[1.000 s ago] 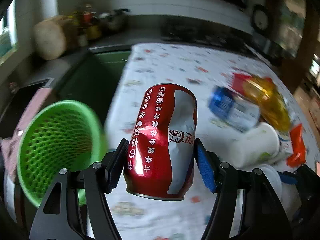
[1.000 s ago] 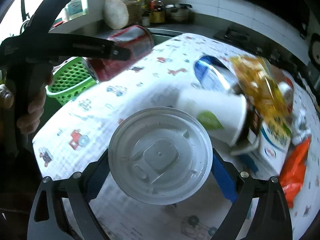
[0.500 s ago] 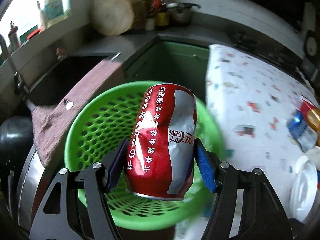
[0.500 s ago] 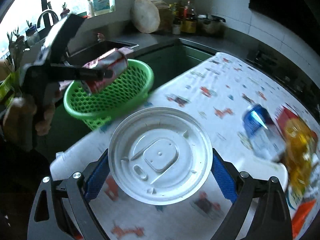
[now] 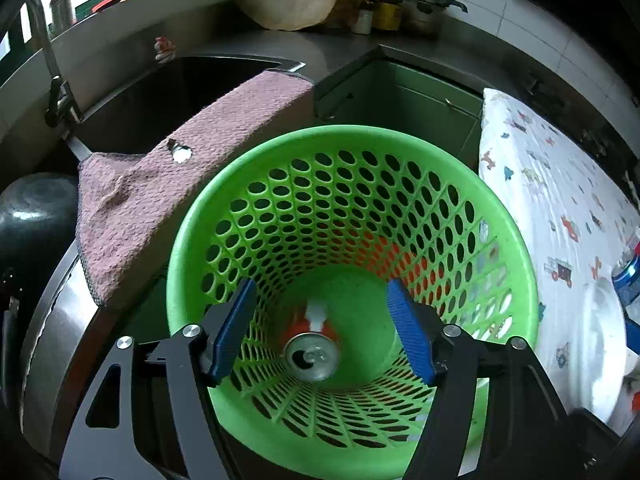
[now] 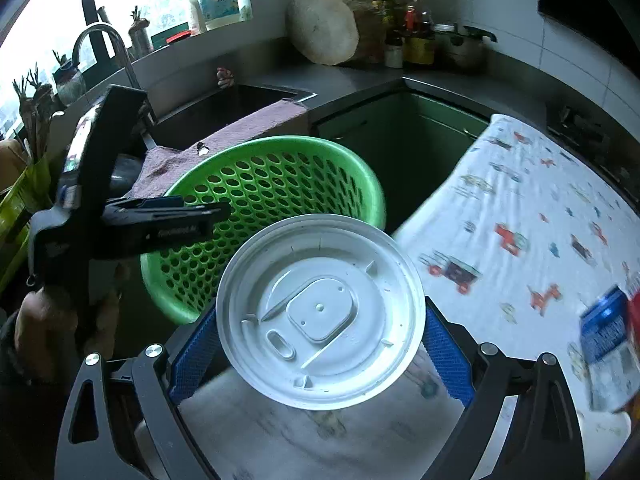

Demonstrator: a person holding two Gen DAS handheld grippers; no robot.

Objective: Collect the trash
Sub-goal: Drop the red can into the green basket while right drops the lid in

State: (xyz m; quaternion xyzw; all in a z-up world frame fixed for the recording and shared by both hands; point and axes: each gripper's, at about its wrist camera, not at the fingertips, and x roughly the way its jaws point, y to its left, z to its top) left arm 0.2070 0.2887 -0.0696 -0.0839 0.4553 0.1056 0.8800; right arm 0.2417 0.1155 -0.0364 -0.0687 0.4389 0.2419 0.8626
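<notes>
No lettering reads clearly; white print on the black left gripper (image 6: 172, 216) and the white detergent bottle's label (image 6: 218, 0) is blurred

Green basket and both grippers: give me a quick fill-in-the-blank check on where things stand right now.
1. The red can lies inside the ____ basket.
2. The right gripper grips a white plastic ____.
3. The left gripper, jaws opening, has ____ between them.
4. A pink ____ drapes over the sink edge.

Missing words: green; lid; nothing; cloth
</notes>
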